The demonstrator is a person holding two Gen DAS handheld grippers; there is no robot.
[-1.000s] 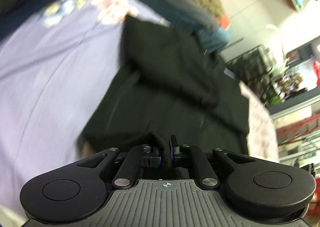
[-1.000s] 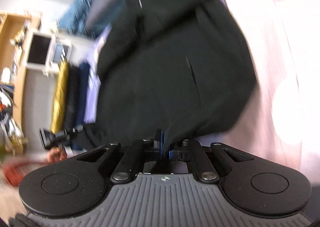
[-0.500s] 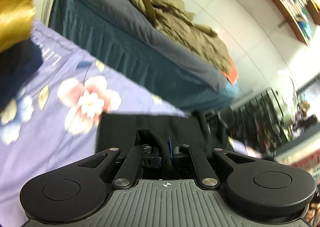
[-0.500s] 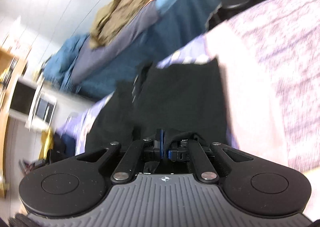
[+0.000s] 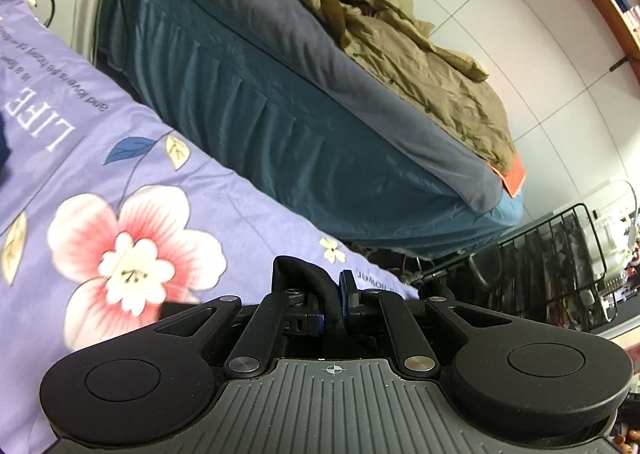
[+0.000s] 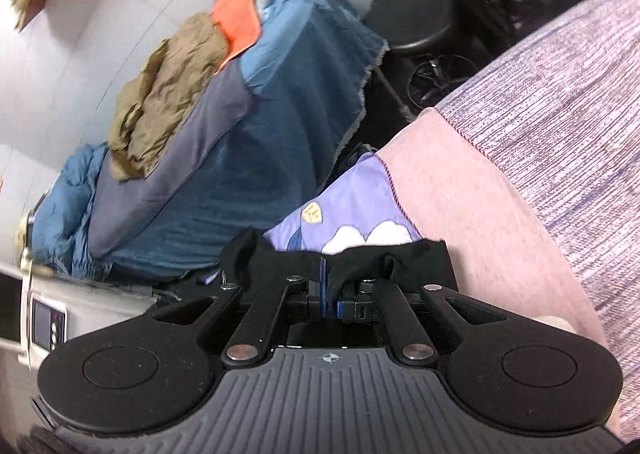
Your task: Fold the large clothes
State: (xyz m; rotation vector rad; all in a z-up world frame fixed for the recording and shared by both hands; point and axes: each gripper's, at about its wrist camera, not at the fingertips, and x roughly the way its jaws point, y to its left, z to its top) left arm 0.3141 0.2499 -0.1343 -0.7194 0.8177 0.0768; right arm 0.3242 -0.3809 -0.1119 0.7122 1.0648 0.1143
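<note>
In the left wrist view, a purple sheet covers the surface, printed with a pink flower, leaves and the upside-down word "LIFE"; smaller lines of writing beside it are too blurred to read fully. The left gripper has its fingers clamped on a thick rolled edge of the black garment, most of which is hidden below the gripper body. Beyond the sheet stands a bed with a blue cover, carrying a crumpled tan jacket. At far right, a black wire rack holds items too dim to make out.

In the right wrist view, the right gripper has its fingers clamped on the garment's bunched edge, above the purple sheet and beside a pink blanket.
</note>
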